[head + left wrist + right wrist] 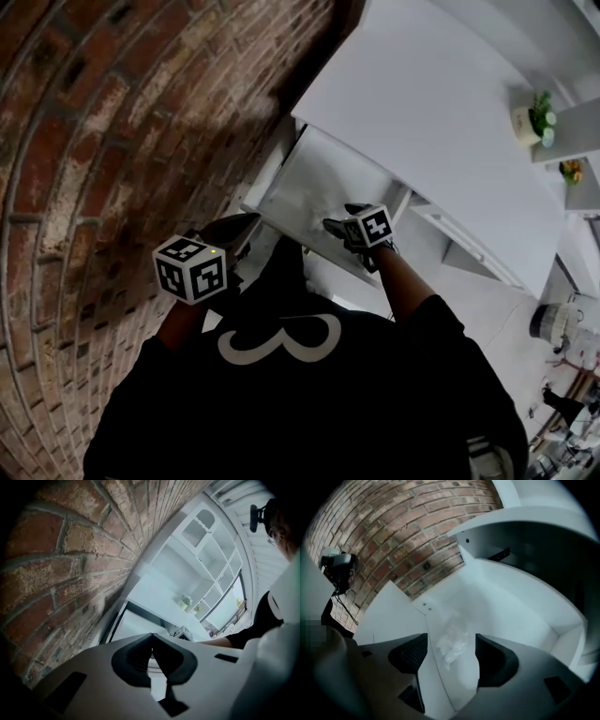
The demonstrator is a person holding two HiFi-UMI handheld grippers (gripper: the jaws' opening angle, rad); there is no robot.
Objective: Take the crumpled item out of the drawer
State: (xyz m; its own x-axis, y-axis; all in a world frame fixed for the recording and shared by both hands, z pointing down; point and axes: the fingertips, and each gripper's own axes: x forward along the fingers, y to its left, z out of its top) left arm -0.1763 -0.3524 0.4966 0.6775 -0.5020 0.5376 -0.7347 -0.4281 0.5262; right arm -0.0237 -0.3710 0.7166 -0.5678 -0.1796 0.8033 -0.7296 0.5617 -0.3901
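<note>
Holds right gripper (451, 638), jaws spread wide, over item (453, 645) in drawer (314, 178), nothing gripped. Holds left gripper (151, 636), jaws pressed together and empty, beside brick wall (70, 550).

Light: dim, cool cast; white drawer (319, 187) brightest, brick wall (84, 141) shadowed. Gripper views — heavy fisheye bending, black vignetted corners. Soft, blurred — crumpled item (452, 641).
</note>
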